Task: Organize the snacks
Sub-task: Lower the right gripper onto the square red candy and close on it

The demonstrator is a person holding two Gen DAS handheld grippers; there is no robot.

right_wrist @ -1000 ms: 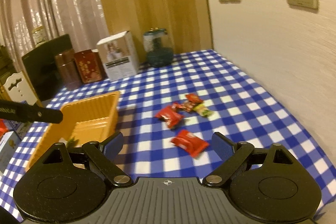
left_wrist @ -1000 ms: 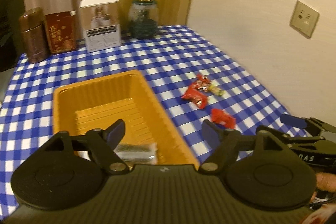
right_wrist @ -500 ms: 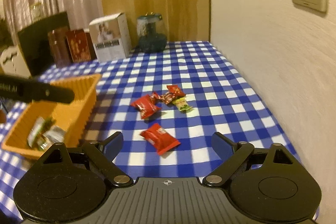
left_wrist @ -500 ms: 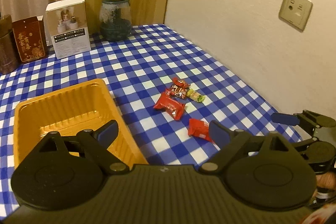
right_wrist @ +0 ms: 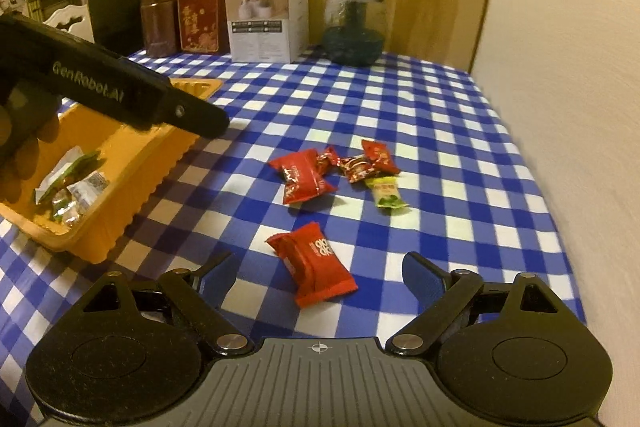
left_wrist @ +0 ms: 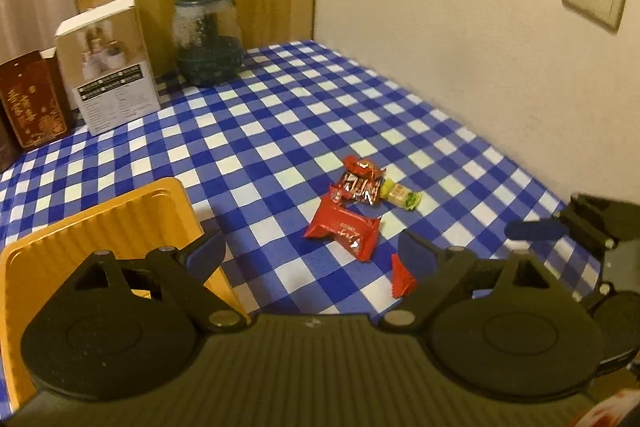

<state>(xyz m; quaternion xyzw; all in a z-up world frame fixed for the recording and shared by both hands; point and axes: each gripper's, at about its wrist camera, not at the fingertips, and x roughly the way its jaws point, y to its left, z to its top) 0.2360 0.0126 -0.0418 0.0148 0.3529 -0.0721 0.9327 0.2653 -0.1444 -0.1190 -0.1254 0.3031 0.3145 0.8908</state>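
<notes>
Red snack packet [right_wrist: 316,269] lies on the checked cloth between the wide-open, empty right gripper [right_wrist: 316,273] fingers, low in frame.

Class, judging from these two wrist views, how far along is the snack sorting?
Done: a few green and clear packets lie in the orange tray. In hand: nothing; the left gripper and right gripper are open and empty. Left: the nearest red packet, the red packets beyond and the green candy lie on the checked cloth.

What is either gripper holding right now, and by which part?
Nothing. The left gripper and right gripper are both open and empty; the nearest red snack packet lies loose on the tablecloth.
</notes>
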